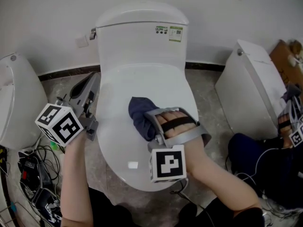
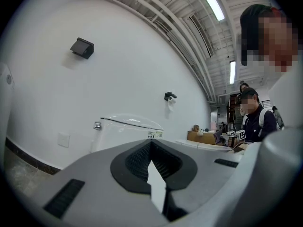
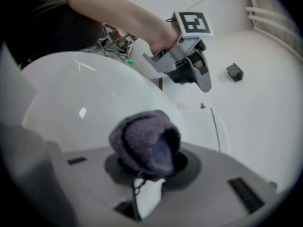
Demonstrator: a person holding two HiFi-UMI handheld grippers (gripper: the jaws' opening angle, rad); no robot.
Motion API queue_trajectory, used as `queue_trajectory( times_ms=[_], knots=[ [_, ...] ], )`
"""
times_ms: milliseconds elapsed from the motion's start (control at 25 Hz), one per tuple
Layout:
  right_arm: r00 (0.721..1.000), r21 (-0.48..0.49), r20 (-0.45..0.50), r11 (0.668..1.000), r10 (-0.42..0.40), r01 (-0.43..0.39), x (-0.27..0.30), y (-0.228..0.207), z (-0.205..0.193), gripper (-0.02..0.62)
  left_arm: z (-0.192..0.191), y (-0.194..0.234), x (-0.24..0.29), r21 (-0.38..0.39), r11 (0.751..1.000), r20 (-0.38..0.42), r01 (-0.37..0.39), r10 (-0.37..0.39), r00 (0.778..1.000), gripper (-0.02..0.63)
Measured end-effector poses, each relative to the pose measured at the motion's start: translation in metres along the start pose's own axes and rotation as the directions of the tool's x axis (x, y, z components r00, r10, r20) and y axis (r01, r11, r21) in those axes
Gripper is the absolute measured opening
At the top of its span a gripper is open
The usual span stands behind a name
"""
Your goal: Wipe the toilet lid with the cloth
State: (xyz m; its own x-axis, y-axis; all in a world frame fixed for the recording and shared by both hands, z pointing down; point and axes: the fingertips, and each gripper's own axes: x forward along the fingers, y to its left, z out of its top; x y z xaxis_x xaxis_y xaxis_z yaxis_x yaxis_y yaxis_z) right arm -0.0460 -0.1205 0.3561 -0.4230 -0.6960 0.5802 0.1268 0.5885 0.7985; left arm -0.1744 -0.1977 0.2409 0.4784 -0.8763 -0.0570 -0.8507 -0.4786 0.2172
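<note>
Pinching the dark cloth (image 1: 138, 115) onto the middle of the toilet lid (image 1: 142, 82), the right gripper (image 1: 154, 125) is seemingly wiping mid-task; the lid's front and back are likely remaining. The left gripper (image 1: 89, 91) is hovering beside the toilet, jaws pressed together, empty.

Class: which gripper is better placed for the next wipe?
Right. The right gripper is shut on the dark blue cloth on the white toilet lid; the left gripper hangs beside it, empty.

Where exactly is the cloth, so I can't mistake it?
Find the middle toilet, its lid shut. On that white lid lies a bunched dark blue cloth, pinched in the right gripper. It is the only dark, soft thing on the lid.
</note>
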Motion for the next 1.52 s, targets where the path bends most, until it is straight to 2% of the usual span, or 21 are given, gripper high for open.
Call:
queue_trajectory(
  times_ms=[480, 840, 1520],
  knots=[
    [0.997, 0.064, -0.08, 0.998, 0.012, -0.007, -0.016, 0.005, -0.068, 0.096, -0.005, -0.02, 0.012, 0.008, 0.999, -0.013, 0.031, -0.031, 0.999, 0.009],
    [0.994, 0.09, -0.113, 0.996, 0.001, 0.009, -0.023, 0.009, -0.101, 0.097, -0.014, -0.035, 0.019, 0.021, 0.998, -0.033, 0.063, -0.062, 0.998, 0.009],
    [0.984, 0.09, -0.177, 0.996, -0.011, 0.027, -0.028, 0.007, -0.154, 0.095, -0.02, -0.036, 0.023, 0.01, 0.998, -0.04, 0.069, -0.068, 0.997, 0.009]
  ],
)
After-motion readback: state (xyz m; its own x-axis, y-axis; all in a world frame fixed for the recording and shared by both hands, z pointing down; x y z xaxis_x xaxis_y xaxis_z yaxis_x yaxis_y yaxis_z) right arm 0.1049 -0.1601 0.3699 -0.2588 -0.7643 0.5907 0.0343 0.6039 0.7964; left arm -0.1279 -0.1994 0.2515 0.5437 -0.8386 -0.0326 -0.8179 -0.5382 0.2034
